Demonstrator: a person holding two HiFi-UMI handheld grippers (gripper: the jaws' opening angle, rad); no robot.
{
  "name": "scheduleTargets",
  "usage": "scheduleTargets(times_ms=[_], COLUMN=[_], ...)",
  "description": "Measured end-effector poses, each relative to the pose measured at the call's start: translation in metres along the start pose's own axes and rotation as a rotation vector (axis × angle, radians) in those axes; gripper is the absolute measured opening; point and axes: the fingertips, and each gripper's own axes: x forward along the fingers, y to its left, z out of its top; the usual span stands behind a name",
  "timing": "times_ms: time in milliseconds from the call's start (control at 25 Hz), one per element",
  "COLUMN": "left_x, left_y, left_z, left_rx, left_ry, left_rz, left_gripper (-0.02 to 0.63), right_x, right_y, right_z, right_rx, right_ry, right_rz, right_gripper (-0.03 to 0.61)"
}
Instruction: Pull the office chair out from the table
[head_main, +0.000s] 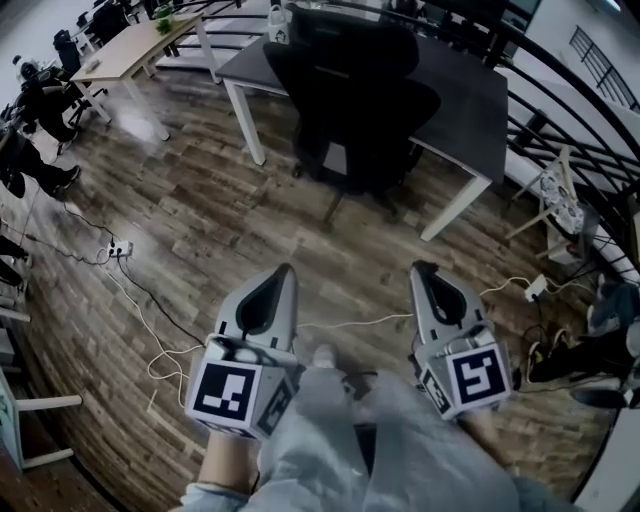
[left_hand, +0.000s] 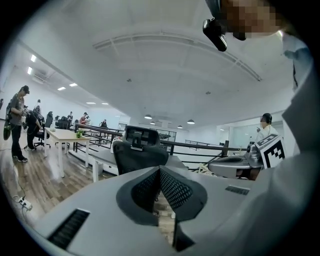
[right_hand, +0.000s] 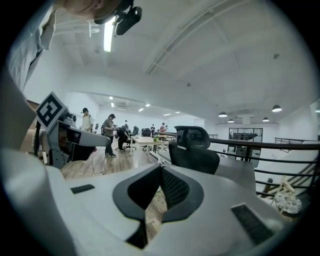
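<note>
A black office chair (head_main: 355, 105) with a headrest stands pushed in at a dark grey table (head_main: 470, 110) on white legs, its back toward me. It also shows ahead in the left gripper view as the chair (left_hand: 140, 150) and in the right gripper view as the chair (right_hand: 194, 150). My left gripper (head_main: 283, 272) and right gripper (head_main: 422, 270) are side by side over the wooden floor, well short of the chair, both pointing at it. Both are shut with nothing between the jaws.
White cables and a power strip (head_main: 120, 249) lie on the floor at left, another strip (head_main: 534, 288) at right. A black railing (head_main: 570, 110) runs behind the table. A light wooden table (head_main: 130, 45) stands at far left. People (right_hand: 109, 134) stand in the distance.
</note>
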Motion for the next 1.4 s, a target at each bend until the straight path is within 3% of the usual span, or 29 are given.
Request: scheduleTargets(times_ms=[360,480,800,880,1400], left_x=[0.027,0.032,0.049,0.055,0.146], left_y=[0.039,0.047,0.064,0.071,0.102], left_z=[0.023,0.022,0.033,0.033,0.063], left_rx=[0.001,0.004,0.005,0.013,0.042], left_ry=[-0.055,-0.024,-0.084,-0.059,-0.04], left_rz=[-0.056,-0.056,-0.035,-0.021,0.011], left_gripper=[0.011,0.011,0.011,0.011,0.011], right_x=[0.035,0.039,0.062,0.074,0.173], right_y=[-0.003,-0.007,-0.024,-0.03,-0.108], right_z=[0.015,0.016,0.017,0.02,0.042], right_rx=[-0.011,-0.013,-0.03,-0.038,-0.123], right_ry=[-0.005,0.002,-0.002,-0.007,-0.011], right_rz=[-0.089,-0.107,-0.113,-0.112,-0.118], right_gripper=[0.005,0.005,0.005,0.005,0.005])
